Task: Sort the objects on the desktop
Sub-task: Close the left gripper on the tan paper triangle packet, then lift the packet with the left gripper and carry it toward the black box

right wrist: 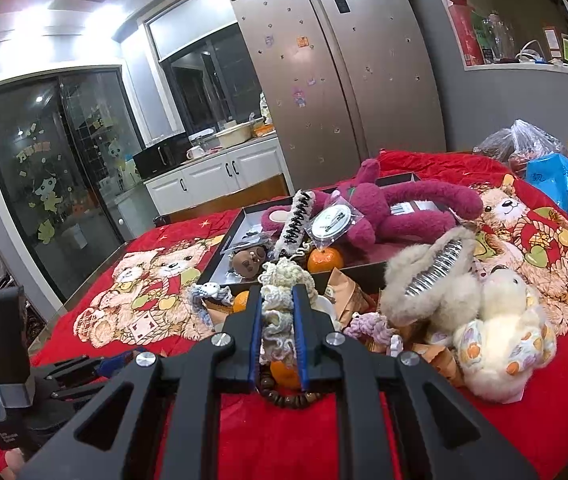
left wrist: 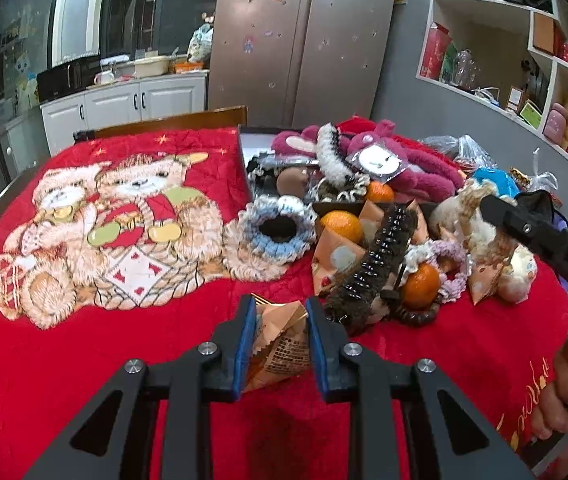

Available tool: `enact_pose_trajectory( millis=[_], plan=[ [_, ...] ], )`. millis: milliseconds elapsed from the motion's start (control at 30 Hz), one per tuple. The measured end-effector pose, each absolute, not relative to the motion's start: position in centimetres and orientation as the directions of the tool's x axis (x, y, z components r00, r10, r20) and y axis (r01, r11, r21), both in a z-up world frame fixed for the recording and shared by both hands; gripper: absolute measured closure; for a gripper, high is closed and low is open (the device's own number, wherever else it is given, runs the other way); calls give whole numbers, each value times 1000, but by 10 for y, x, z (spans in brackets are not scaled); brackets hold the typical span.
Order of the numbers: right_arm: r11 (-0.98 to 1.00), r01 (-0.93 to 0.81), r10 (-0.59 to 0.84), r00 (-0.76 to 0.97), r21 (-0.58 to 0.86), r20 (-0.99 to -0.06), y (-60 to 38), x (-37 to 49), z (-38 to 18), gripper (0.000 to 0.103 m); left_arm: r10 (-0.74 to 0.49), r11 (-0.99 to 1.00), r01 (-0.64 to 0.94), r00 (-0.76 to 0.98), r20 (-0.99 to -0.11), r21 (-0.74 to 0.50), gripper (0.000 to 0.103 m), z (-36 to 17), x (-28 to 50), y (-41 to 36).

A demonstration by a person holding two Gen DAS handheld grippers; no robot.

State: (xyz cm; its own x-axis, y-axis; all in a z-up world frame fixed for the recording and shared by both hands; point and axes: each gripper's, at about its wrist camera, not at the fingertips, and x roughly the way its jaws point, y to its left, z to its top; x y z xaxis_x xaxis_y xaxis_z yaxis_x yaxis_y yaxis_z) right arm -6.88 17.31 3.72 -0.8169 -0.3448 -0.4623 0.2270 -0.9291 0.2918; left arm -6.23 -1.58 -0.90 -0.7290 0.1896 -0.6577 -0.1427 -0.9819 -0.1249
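My left gripper (left wrist: 278,308) is shut on an orange snack packet (left wrist: 280,344), held just above the red blanket (left wrist: 84,360). My right gripper (right wrist: 278,294) is shut on a cream crocheted scrunchie (right wrist: 280,304), held over a pile of things: mandarins (right wrist: 325,259), a bead bracelet (right wrist: 288,400), orange packets (right wrist: 344,292), a grey fluffy hair claw (right wrist: 432,280) and a cream plush toy (right wrist: 504,340). A black tray (right wrist: 244,216) behind holds a magenta plush bear (right wrist: 396,208) and a brown clay head (right wrist: 249,263). The pile also shows right of my left gripper, with a blue-white scrunchie (left wrist: 274,232) and a brown hair claw (left wrist: 368,268).
Plastic bags (right wrist: 532,148) and a blue pouch (right wrist: 556,180) lie at the table's far right. A fridge (left wrist: 304,40), kitchen counter (left wrist: 124,96) and wall shelves (left wrist: 524,60) stand beyond. The blanket's bear print (left wrist: 116,232) lies left of the pile.
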Motion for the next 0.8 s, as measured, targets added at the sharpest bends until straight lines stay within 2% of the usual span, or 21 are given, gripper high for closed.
enact_pose_trajectory(
  millis=[67, 333, 400, 500, 800],
  plan=[
    [-930, 230, -345, -817, 288, -463, 172, -69, 38, 88, 187, -982, -144, -737, -649, -120, 81, -5, -62, -14],
    [-930, 245, -351, -817, 275, -458, 166, -64, 43, 88, 190, -982, -132, -747, -636, -138, 83, 7, -60, -18],
    [-930, 247, -352, -817, 273, -456, 166, -63, 44, 88, 186, -982, -130, -756, -628, -135, 86, 11, -58, -18],
    [-929, 250, -353, -820, 273, -450, 166, -61, 47, 88, 189, -982, -132, -762, -620, -138, 96, 16, -56, -19],
    [-925, 254, -360, -821, 281, -442, 168, -53, 49, 88, 190, -981, -124, -757, -625, -147, 99, 16, -50, -25]
  ],
)
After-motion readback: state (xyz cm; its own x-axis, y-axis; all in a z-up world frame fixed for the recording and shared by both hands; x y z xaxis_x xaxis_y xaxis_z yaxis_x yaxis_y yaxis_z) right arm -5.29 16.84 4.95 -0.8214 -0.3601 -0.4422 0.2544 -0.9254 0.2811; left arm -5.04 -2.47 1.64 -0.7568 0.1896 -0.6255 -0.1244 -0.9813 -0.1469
